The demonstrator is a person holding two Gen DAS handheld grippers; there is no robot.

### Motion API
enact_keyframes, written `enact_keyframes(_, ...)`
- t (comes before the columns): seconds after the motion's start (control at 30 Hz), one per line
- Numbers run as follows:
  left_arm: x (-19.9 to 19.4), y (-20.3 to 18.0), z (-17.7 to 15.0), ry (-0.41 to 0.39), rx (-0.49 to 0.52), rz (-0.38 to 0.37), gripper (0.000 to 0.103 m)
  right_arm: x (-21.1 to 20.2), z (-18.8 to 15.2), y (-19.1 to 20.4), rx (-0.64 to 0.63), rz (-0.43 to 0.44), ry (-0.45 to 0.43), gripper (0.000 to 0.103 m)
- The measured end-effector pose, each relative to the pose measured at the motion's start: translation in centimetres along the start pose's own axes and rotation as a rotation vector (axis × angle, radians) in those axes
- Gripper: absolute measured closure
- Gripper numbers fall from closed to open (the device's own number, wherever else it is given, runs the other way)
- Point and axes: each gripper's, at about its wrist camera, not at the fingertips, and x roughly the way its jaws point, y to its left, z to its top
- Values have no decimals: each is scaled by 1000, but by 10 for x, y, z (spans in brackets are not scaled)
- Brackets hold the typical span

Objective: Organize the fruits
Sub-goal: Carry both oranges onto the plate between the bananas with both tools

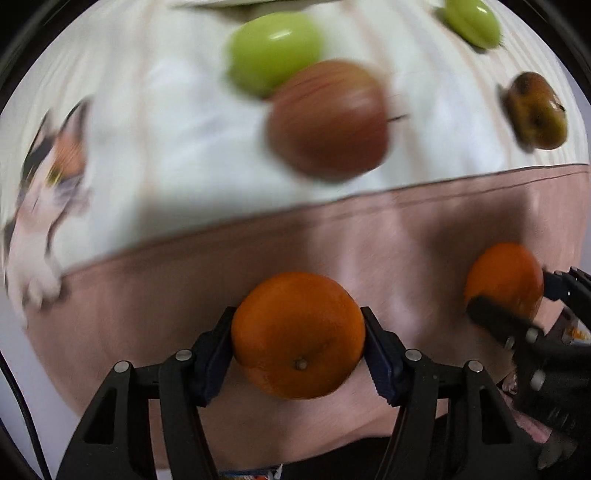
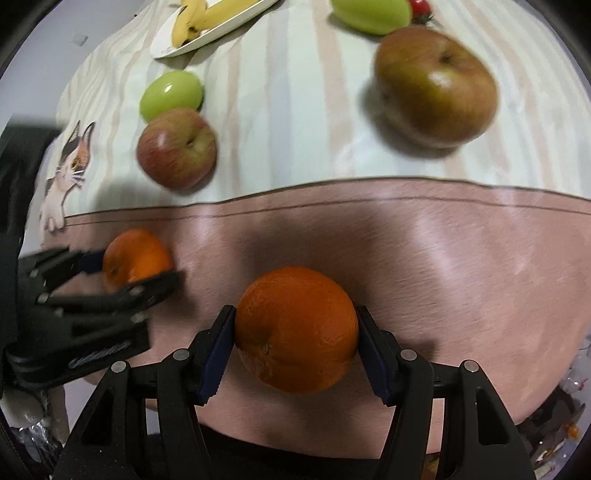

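- Left tool [image 1: 298, 334]: clamped on one orange [image 1: 298, 336], held over the pink band of the tablecloth [image 1: 184, 288].
- Right tool [image 2: 296, 332]: clamped on a second orange [image 2: 296, 330], beside the left one, over the same band.
- Red apple [image 2: 176, 147] and green apple [image 2: 170, 95] are seen touching on the striped part; a brownish apple [image 2: 436, 86] sits apart.
- Bananas [image 2: 195, 18] are seen on a plate [image 2: 221, 31] at the far edge.

Oranges: two, one [image 1: 297, 334] in the left claw [image 1: 297, 343], the other [image 2: 296, 328] in the right claw [image 2: 296, 338], above pink cloth.
Apples: green [image 2: 171, 95], red [image 2: 176, 147] touching; brownish one [image 2: 436, 86] apart.
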Motion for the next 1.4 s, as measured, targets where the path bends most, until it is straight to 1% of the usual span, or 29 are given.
enact_keyframes(0.1,9,14,-8,11,-58,-18,42,14,1,12,-30,-2,14,37)
enact_keyframes(0.2,14,17,-6,7,-78,-17,41,24,6,22,-45,-8,29,37)
enact_keyframes(0.27,20,13,-7,5,-82,-8,41,27,6,24,-54,-18,37,37)
enact_keyframes(0.33,23,11,-8,3,-82,-5,41,32,14,29,-52,-30,44,37)
enact_keyframes(0.37,26,18,-4,1,-80,-4,41,24,3,20,-54,-21,59,37)
enact_keyframes(0.4,28,26,-1,1,-76,-3,41,25,6,19,-51,-25,61,37)
enact_keyframes(0.47,32,24,-1,1,-70,2,41,30,6,18,-52,-36,66,37)
enact_keyframes(0.67,36,16,-7,-14,-68,26,41,44,5,29,-96,-108,74,35)
enact_keyframes(0.7,30,12,-17,-16,-67,29,42,44,4,29,-97,-113,69,36)
enact_keyframes(0.73,26,11,-20,-24,-74,26,42,43,4,30,-97,-109,65,36)
enact_keyframes(0.77,21,13,-22,-27,-76,24,42,40,3,31,-94,-100,59,37)
enact_keyframes(0.87,3,3,-23,-41,-87,13,42,26,1,28,-83,-62,43,37)
enact_keyframes(0.97,-20,0,-25,-67,-99,-6,42,8,1,33,-81,-24,33,37)
enact_keyframes(1.03,-38,-2,-23,-93,-112,-27,42,-6,2,33,-89,3,17,37)
enact_keyframes(1.13,-67,0,-17,-128,-139,-72,42,-32,14,37,-100,38,-14,37)
enact_keyframes(1.27,-116,6,1,-201,-168,-146,42,-69,37,41,-114,82,-66,37)
enact_keyframes(1.3,-126,7,8,-217,-169,-159,42,-77,47,40,-123,76,-115,37)
enact_keyframes(1.37,-148,15,33,-243,-176,-192,42,-95,70,36,-131,94,-141,37)
enact_keyframes(1.4,-152,33,47,-253,-176,-203,42,-103,79,34,-132,102,-154,37)
